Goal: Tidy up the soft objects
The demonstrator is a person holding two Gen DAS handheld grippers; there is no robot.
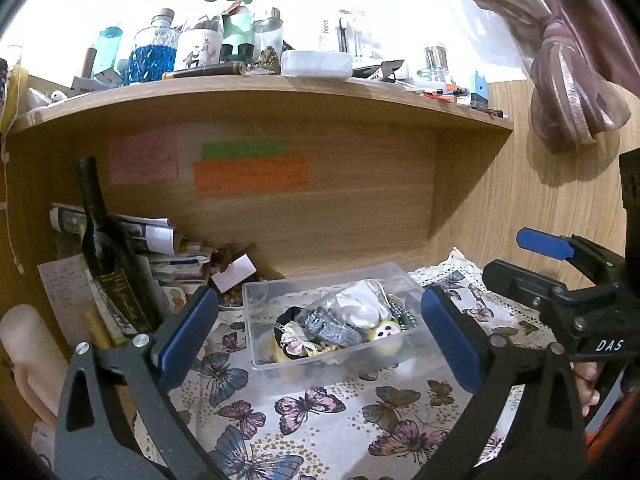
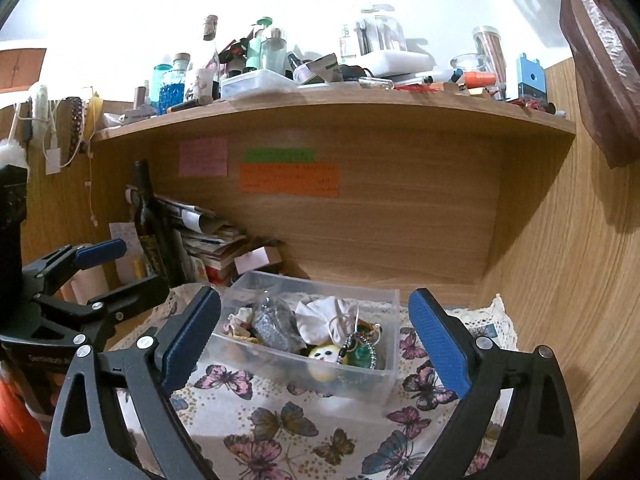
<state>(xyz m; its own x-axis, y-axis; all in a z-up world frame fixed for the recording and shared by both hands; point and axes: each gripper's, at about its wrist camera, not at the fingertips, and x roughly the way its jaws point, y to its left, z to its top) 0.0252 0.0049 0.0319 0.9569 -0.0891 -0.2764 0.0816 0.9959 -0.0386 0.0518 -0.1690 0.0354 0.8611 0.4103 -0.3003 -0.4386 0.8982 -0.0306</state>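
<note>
Blue-padded left gripper [image 1: 320, 336] stands wide open, nothing between its fingers, held above the butterfly cloth [image 1: 320, 412]. Right gripper [image 2: 316, 344] likewise spread wide, empty, over the same cloth. Each shows in the other's view: right gripper at the right edge of the left view, also open; left gripper at the left edge of the right view.

Clear bin [image 1: 260, 360] sits on the cloth between both sets of fingers, ahead of the tips, not touched by either. Inside, heaped together: white pouch [image 2: 328, 316], silver glitter piece [image 1: 328, 326], yellow plush face [image 1: 386, 336] at the bin's near right corner, a green bead [image 2: 360, 354] with chain beside it, and a pale ruffled scrap [image 1: 294, 340] at the near left.

Cloth has a lace edge [image 2: 500, 316] at its far right corner.

Behind the bin's far left corner: a pink box [image 2: 256, 260], a paper stack [image 2: 212, 236], and an upright dark bottle [image 1: 108, 248]. Sticky notes, pink [image 1: 144, 158], green and orange, on the wooden back panel. Shelf [image 1: 280, 88] above carries crowded bottles and jars. Tied curtain [image 1: 560, 92] hangs at upper right.
</note>
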